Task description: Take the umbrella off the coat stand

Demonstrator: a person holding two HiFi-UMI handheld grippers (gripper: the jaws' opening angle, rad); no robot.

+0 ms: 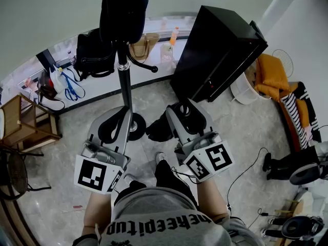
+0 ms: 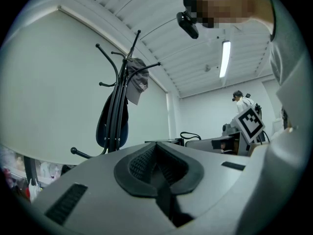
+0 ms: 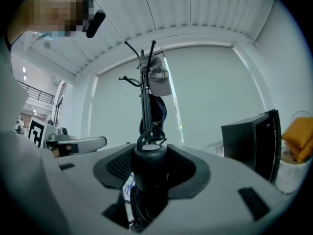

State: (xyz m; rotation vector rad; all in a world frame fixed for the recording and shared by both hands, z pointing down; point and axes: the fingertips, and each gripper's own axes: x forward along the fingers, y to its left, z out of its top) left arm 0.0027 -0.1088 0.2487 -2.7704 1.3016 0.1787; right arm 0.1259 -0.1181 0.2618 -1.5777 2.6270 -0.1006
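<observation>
My right gripper (image 3: 149,166) is shut on a folded black umbrella (image 3: 148,175), whose round end and wrist loop stick out between the jaws. In the head view the umbrella (image 1: 159,129) shows as a dark bulk at the right gripper (image 1: 180,118), beside the stand's base. The black coat stand (image 1: 124,88) rises in front of me with a dark blue bag (image 1: 123,9) on top. A grey cap (image 3: 159,80) hangs on the coat stand (image 3: 145,99). My left gripper (image 2: 157,166) is shut on nothing, just left of the pole, and also shows as the left gripper (image 1: 115,127).
A black cabinet (image 1: 215,55) stands to the right of the stand. Bags (image 1: 92,55) line the wall behind. A wooden chair (image 1: 25,122) is at the left, orange cloth (image 1: 269,73) at the right, cables (image 1: 246,168) on the floor. Another person (image 2: 241,102) stands far off.
</observation>
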